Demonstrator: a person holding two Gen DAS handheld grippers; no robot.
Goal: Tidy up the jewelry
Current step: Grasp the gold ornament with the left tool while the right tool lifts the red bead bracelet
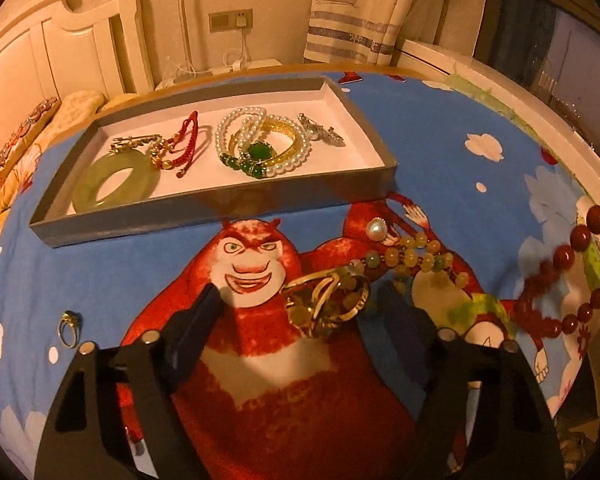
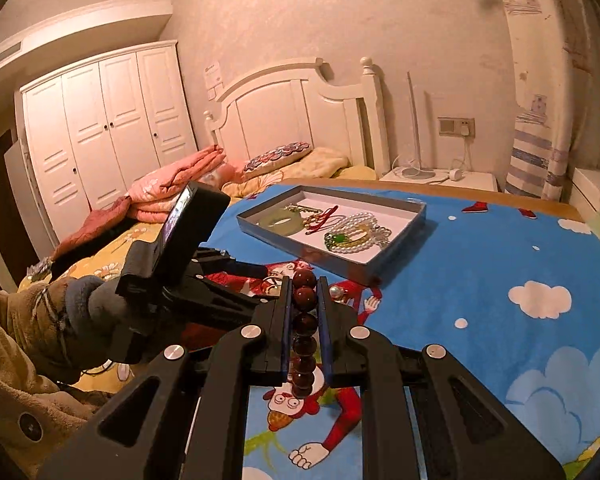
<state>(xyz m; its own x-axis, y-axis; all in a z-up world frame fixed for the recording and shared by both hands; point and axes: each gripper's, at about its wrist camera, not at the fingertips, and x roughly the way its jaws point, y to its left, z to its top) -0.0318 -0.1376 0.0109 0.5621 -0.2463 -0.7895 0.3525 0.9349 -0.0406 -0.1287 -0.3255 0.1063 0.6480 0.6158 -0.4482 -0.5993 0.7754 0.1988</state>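
No writing legible; right hand-held gripper (image 2: pixel 305 308) clamps red bead string (image 2: pixel 304 300).

Warm yellowish light fills a bedroom with pale textured walls (image 2: pixel 340 20). A white panelled wardrobe (image 2: pixel 100 128) stands beside a white wooden headboard (image 2: pixel 296 108). Folded pink quilts (image 2: pixel 172 192) and a patterned pillow (image 2: pixel 278 156) lie on the bed. A wall socket (image 2: pixel 456 127) sits above a white bedside table (image 2: pixel 440 179); a striped curtain (image 2: pixel 540 152) hangs at right.

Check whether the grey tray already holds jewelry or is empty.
Partly filled: the shallow grey tray holds a pale green jade ring, a red cord bracelet and white pearl strands.
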